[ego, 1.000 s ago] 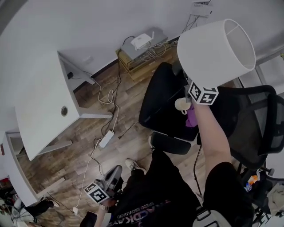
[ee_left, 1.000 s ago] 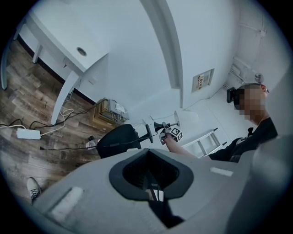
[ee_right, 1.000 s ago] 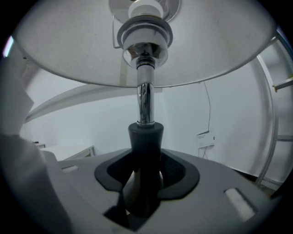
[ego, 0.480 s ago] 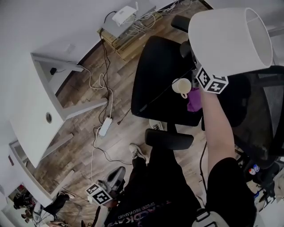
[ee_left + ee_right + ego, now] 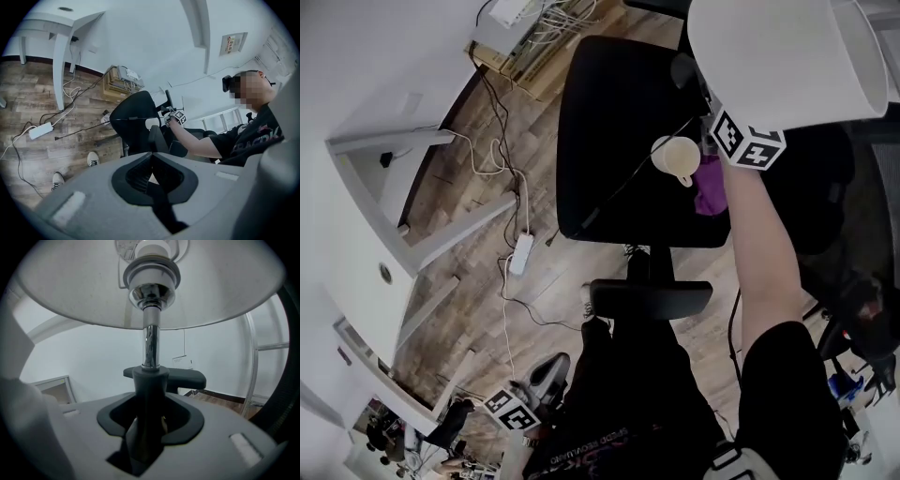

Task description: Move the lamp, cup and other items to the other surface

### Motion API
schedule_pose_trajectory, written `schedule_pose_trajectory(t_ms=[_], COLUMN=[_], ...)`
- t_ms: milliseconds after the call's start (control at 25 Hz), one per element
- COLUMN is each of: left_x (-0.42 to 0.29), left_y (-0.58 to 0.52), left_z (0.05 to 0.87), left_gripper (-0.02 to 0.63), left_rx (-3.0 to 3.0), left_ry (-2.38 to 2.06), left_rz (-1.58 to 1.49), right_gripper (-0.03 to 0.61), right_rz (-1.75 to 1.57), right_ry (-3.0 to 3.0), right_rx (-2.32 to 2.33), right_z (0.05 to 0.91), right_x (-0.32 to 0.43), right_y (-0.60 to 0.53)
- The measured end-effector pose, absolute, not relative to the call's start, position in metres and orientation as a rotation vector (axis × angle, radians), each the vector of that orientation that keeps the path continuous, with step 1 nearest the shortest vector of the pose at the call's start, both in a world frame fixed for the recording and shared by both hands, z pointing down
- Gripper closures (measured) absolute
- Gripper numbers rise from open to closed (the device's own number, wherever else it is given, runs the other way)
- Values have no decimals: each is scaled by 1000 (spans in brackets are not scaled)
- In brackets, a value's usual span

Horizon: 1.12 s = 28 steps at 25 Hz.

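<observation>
On chair seat (image 5: 619, 122): cup (image 5: 675, 157) beside purple item (image 5: 710, 187); right tool (image 5: 147, 425) clamps lamp (image 5: 773, 56).

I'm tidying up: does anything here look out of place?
A cup and a purple item sit on the seat of an office chair, an odd perch. The lamp is off any surface, its stem clamped in the right claw. A power strip and cables sprawl across the floor.

Chair seat (image 5: 609, 94): left half bare except for a thin cable (image 5: 628, 182) crossing it. Right half crowded with cup (image 5: 676, 157) and purple item (image 5: 710, 187), lamp (image 5: 778, 56) overhead. Armrest (image 5: 652, 298) bars the near edge. Floor (image 5: 548, 286) to the left: cords, power strip (image 5: 522, 253).
</observation>
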<state>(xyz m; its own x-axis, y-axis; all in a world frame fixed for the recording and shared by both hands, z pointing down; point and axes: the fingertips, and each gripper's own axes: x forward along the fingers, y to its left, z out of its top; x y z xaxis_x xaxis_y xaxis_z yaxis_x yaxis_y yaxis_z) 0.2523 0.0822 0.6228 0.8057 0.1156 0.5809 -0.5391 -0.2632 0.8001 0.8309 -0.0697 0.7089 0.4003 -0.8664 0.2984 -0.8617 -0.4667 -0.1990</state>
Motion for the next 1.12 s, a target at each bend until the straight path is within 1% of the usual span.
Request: schedule_pose_trajectory(t_ms=[440,920,1120], left_x=[253,262,262], left_y=[87,95,101], left_z=[650,662,667], left_gripper=[615,615,615], left_rx=[1722,1692,1673], left_ry=[-303,-269,-265], left_rz=[774,790,791], right_gripper=[416,410,389], right_rz=[-681,-583,-581], right_ry=[1530,1599,1678], right_rx=[-2693,-2690,-2731], right_z=[794,799,805], right_x=[845,838,833], right_y=[-40,-37,-36])
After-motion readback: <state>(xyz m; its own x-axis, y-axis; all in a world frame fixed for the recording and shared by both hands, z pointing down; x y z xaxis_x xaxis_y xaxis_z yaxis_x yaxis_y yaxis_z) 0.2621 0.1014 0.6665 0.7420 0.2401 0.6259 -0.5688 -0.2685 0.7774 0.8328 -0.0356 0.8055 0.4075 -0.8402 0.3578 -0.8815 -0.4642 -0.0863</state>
